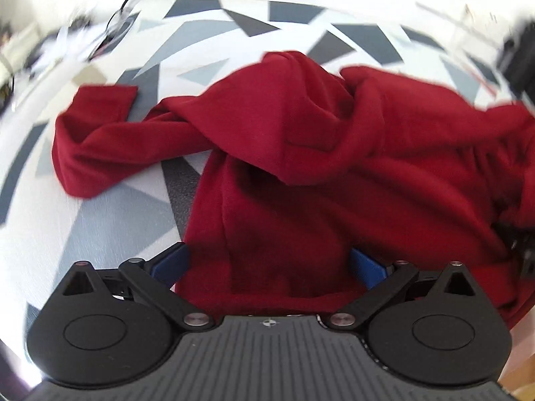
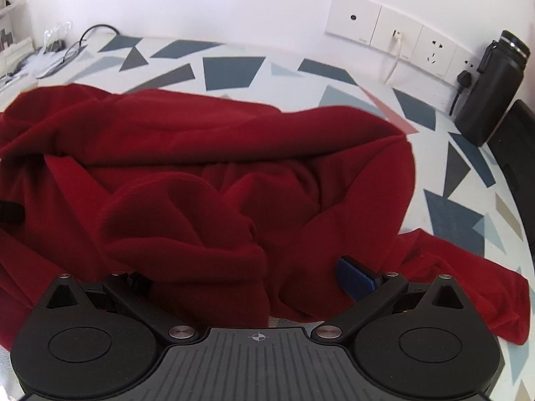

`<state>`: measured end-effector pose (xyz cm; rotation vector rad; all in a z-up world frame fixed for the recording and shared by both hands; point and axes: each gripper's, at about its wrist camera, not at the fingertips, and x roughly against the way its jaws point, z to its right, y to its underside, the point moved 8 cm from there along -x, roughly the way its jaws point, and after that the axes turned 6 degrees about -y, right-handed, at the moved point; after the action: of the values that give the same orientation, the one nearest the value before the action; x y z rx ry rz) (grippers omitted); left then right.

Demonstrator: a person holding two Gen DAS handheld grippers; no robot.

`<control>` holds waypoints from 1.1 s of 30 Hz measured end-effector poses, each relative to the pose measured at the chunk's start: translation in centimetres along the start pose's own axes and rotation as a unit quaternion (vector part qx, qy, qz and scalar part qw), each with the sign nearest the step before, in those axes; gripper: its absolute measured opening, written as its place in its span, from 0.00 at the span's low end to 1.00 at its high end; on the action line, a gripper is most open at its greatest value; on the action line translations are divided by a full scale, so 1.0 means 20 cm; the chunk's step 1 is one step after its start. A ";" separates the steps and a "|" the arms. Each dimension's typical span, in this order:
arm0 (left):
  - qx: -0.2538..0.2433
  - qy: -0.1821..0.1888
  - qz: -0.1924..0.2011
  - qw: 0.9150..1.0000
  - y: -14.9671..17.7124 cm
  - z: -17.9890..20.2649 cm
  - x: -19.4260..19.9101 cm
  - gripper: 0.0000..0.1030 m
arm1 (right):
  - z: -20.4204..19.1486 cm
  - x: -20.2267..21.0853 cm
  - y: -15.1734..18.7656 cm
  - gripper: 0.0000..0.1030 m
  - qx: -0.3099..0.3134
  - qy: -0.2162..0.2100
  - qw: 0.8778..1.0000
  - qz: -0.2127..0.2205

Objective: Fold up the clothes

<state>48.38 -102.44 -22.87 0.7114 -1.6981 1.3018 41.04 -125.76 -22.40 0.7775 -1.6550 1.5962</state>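
A white wall [image 2: 234, 3] is rising behind the desk [image 2: 230, 70], whose top is showing grey and blue triangles; socket plates [image 2: 394, 33] are lining the wall above it.

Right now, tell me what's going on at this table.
A person is working a handheld gripper in each hand on a dark red garment that lies crumpled on the patterned table. The left gripper and the right gripper both have their fingers spread wide with cloth bunched between them, not clamped. One sleeve trails out to the side. Nothing is folded yet. A black bottle stands by the wall.
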 end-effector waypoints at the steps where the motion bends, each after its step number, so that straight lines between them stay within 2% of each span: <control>1: -0.002 0.000 0.003 1.000 0.00 0.00 0.00 1.00 | 0.00 -0.01 0.01 0.99 0.001 0.001 1.000 -0.001; 16: -0.025 0.007 0.051 0.998 -0.01 0.03 -0.02 1.00 | 0.02 -0.01 0.06 0.99 -0.003 -0.014 0.998 0.057; 33: -0.024 0.002 0.042 0.999 -0.02 0.05 -0.02 1.00 | 0.01 0.00 0.08 0.99 -0.001 -0.012 0.997 0.070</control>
<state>48.68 -103.53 -23.13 0.6149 -1.7666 1.3142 39.82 -125.84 -23.31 0.6943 -1.7616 1.6873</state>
